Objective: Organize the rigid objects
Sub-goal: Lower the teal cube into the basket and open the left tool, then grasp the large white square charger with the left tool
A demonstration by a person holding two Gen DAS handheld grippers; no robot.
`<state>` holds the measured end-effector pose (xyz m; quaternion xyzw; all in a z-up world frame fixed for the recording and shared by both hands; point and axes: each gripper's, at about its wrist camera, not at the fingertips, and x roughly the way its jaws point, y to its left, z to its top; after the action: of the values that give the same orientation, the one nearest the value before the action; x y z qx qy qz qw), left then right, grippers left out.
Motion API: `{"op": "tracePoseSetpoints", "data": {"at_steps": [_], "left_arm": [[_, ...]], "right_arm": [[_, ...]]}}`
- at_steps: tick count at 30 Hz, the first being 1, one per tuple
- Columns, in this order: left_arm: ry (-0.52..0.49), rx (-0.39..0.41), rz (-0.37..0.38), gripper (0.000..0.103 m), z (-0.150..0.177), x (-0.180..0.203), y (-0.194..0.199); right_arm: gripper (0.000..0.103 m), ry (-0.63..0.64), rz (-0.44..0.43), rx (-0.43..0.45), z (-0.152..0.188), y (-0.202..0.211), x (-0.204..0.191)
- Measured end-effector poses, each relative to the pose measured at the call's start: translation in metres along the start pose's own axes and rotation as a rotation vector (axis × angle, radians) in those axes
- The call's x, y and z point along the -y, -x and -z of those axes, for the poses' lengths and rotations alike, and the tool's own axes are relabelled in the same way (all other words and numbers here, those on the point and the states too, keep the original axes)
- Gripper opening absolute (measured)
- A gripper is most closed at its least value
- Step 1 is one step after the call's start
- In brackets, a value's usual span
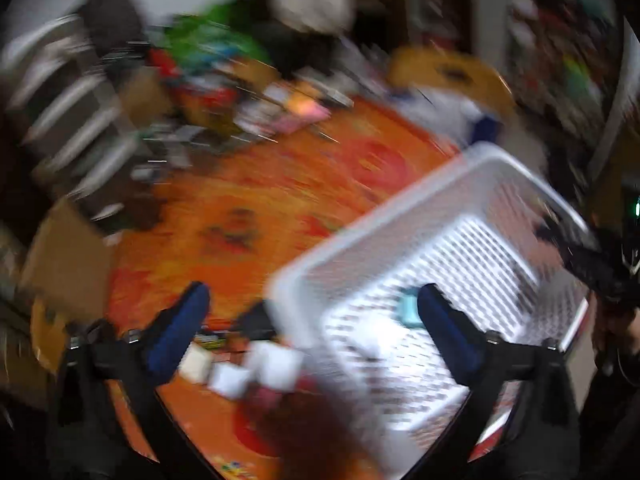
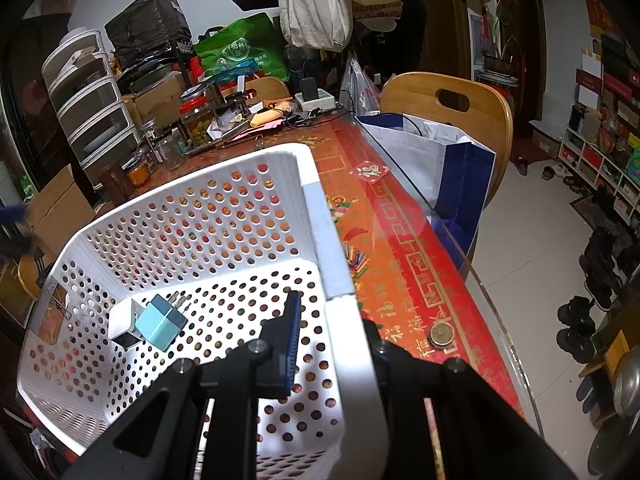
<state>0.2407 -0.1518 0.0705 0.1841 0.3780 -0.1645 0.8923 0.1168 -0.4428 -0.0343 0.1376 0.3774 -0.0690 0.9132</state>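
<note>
My right gripper (image 2: 340, 320) is shut on the right wall of the white perforated basket (image 2: 320, 216), its blue pad (image 2: 294, 336) inside and the other finger outside. A teal plug adapter (image 2: 162, 326) and a white charger cube (image 2: 124, 322) lie on the basket floor. The left wrist view is heavily blurred. There my left gripper (image 1: 316, 312) stands wide open over the basket's near corner (image 1: 296, 280), with nothing pressed between its blue pads (image 1: 188, 320). The teal adapter (image 1: 410, 312) shows by the right pad. Two blurred white blocks (image 1: 276, 364) sit low between the fingers, outside the basket.
The table has a red-orange cloth (image 2: 400, 240) under glass, with a coin (image 2: 441, 334) near my right gripper. Jars (image 2: 196, 120), clutter and plastic drawers (image 2: 88, 108) crowd the far left. A wooden chair (image 2: 452, 100) holding a white-and-blue bag (image 2: 440, 160) stands at the right edge.
</note>
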Motion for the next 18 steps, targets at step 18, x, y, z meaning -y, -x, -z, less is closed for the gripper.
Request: {"op": "tracePoseSetpoints", "data": {"at_steps": [18], "left_arm": [[0.423, -0.285, -0.014, 0.090, 0.160, -0.197, -0.166]], "right_arm": [[0.017, 0.016, 0.041, -0.004, -0.001, 0.000, -0.005]]}}
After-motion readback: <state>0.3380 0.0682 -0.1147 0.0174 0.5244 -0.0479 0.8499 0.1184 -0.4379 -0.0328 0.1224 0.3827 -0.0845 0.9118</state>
